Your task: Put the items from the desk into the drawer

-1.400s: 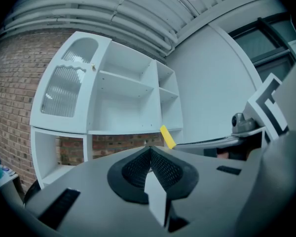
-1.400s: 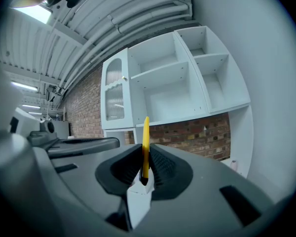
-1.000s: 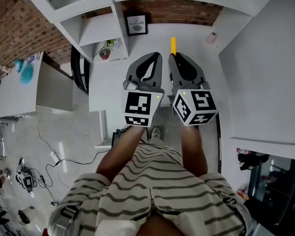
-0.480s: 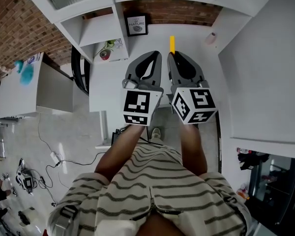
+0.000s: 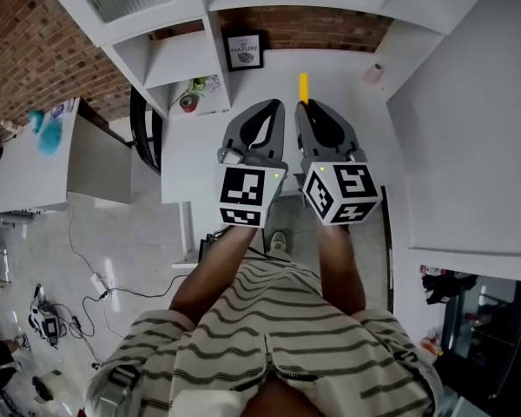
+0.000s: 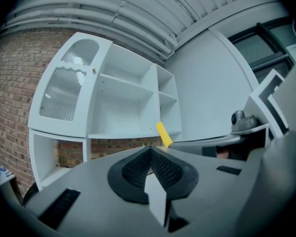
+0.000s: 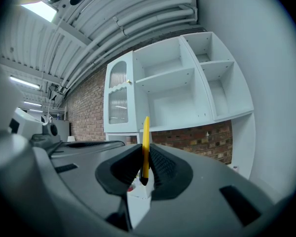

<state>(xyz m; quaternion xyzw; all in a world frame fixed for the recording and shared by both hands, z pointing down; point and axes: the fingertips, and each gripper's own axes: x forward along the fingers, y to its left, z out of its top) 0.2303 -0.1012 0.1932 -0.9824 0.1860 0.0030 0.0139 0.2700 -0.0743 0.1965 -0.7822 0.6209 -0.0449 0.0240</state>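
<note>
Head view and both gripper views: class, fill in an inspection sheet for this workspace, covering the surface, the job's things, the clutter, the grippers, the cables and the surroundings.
Surface: white desk.
Job's things: yellow pen, upright between the right gripper's jaws; drawer not made out.
Clutter: framed picture and small potted plant at back left; small pale item at back right.
Grippers: left gripper shut, nothing in it; right gripper shut on the pen.
Cables: loose cables on the floor at left.
Surroundings: brick wall, white shelving.
</note>
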